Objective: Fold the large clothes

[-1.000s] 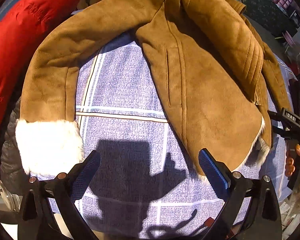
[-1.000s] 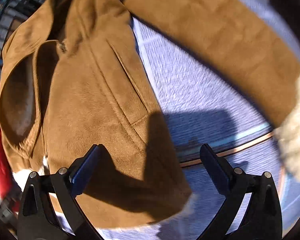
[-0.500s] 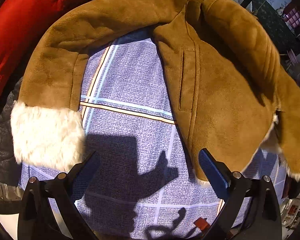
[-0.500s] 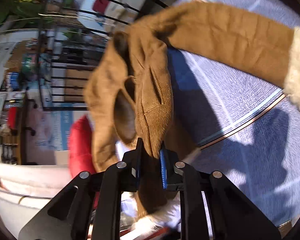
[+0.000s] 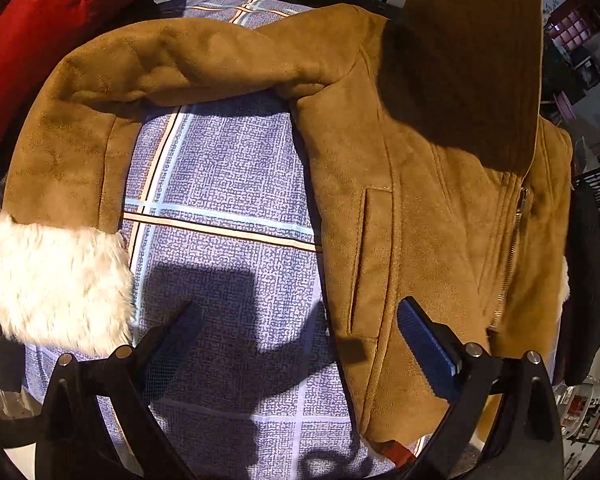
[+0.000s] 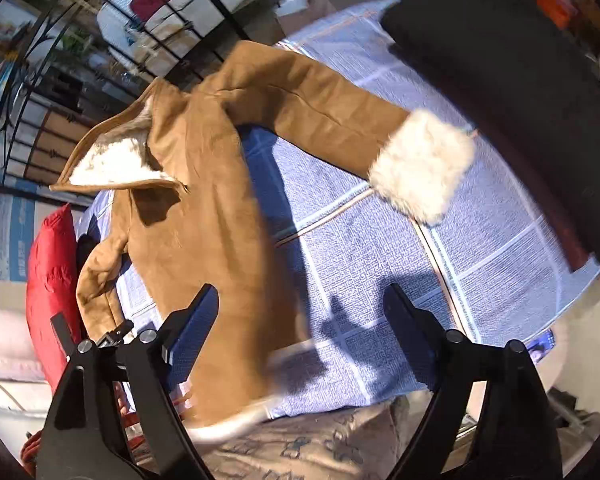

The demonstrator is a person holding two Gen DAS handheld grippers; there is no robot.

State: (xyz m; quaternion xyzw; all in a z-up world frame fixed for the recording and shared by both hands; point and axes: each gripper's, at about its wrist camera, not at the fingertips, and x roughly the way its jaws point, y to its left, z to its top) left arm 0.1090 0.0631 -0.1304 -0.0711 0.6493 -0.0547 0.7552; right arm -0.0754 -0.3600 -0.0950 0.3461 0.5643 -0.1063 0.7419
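Note:
A tan suede jacket (image 5: 412,208) with white fur cuffs lies front up on a blue checked cloth (image 5: 228,184). One sleeve arcs out to the left and ends in a fur cuff (image 5: 60,280). My left gripper (image 5: 300,344) hangs open above the cloth beside the jacket's side seam, with its right finger over the hem. The jaws of my right gripper (image 6: 300,320) are opening. The jacket's body (image 6: 204,208) shows blurred between its fingers, and neither pad presses on it. The other sleeve's cuff (image 6: 420,168) lies beyond, and the fur-lined collar (image 6: 112,164) is spread open.
A red puffy jacket (image 5: 40,20) lies at the cloth's far left edge (image 6: 52,300). A dark garment (image 6: 500,80) covers the cloth's other end. A black metal railing (image 6: 100,40) runs behind. A brown patterned cover (image 6: 320,440) shows below the cloth's near edge.
The right gripper shut on the jacket's front edge, lifted it, then opened and let it go. The jacket now lies spread wider with its zip showing. The left gripper stayed open.

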